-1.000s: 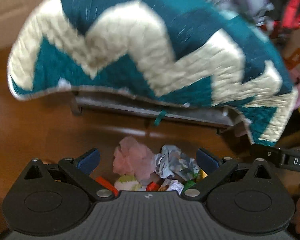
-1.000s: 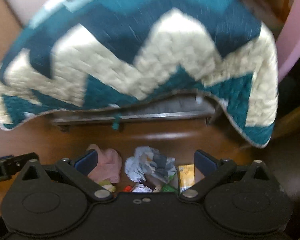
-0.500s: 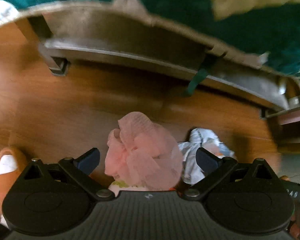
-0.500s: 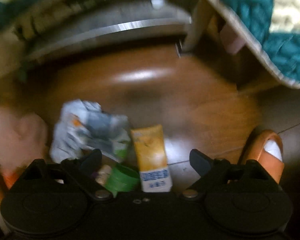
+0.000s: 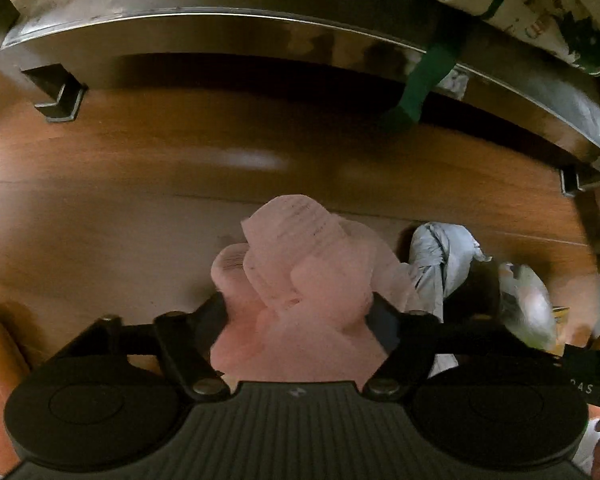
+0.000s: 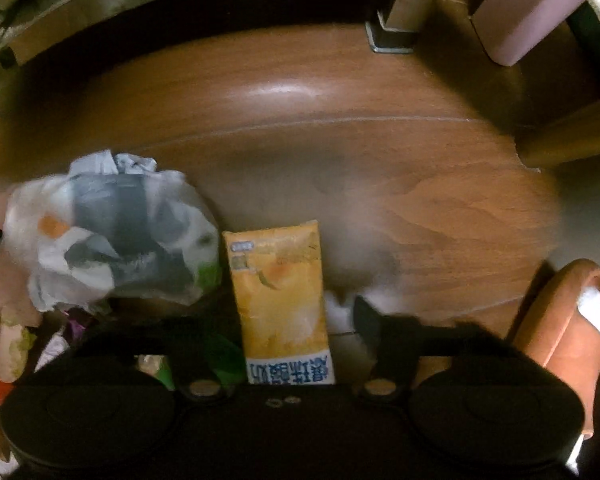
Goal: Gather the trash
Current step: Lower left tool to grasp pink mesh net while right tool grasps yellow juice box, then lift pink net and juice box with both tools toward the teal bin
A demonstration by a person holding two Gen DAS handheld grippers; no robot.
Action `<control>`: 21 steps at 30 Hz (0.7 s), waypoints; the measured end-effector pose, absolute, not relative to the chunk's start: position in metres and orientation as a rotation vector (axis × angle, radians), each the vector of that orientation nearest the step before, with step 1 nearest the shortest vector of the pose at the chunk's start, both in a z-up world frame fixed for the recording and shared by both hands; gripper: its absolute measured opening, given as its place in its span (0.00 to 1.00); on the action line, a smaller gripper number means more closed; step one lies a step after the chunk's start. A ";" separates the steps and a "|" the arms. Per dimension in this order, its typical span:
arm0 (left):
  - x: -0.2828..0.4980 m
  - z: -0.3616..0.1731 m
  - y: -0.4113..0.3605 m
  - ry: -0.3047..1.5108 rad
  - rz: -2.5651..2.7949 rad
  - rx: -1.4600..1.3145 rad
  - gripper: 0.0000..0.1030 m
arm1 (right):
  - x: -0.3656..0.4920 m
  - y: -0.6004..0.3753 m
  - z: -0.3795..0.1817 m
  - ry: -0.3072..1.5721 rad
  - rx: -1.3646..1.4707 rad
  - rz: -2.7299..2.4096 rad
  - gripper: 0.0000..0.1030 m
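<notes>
Both grippers point straight down at the wooden floor [image 5: 100, 184]. The left gripper [image 5: 298, 312] has just been closing and is now clamped on the pink foam netting [image 5: 300, 280], one finger at 9 o'clock of it and one at 3. The right gripper [image 6: 284, 320] has also been closing around the yellow drink carton [image 6: 280, 292]; the right finger stands just clear at 3 o'clock, so no squeeze yet. One crumpled plastic bag [image 6: 112, 236] sits at 10 o'clock of the carton. A metal bed frame [image 5: 220, 36] runs along 12 o'clock. One orange slipper [image 6: 560, 320] is at 3 o'clock.
</notes>
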State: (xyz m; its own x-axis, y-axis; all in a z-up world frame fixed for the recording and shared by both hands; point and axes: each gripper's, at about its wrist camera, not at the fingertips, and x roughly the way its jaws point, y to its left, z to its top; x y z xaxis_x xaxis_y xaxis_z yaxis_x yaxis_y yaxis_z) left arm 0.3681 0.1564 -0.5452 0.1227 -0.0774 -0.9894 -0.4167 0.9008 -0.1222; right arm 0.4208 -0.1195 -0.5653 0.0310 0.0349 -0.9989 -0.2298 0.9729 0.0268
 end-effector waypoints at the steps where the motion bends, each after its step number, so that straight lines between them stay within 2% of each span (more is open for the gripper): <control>1: 0.368 -0.545 0.156 1.439 0.259 -0.414 0.58 | 0.420 -0.120 -0.563 1.523 -0.150 0.203 0.39; 3: 0.368 -0.542 0.156 1.429 0.261 -0.420 0.42 | 0.419 -0.120 -0.556 1.509 -0.154 0.185 0.39; 8: 0.365 -0.530 0.155 1.405 0.269 -0.436 0.23 | 0.410 -0.116 -0.531 1.462 -0.179 0.167 0.39; 14: 0.354 -0.495 0.148 1.388 0.267 -0.416 0.18 | 0.396 -0.121 -0.473 1.395 -0.198 0.160 0.38; 21: 0.331 -0.413 0.137 1.277 0.205 -0.380 0.18 | 0.384 -0.125 -0.379 1.265 -0.174 0.205 0.38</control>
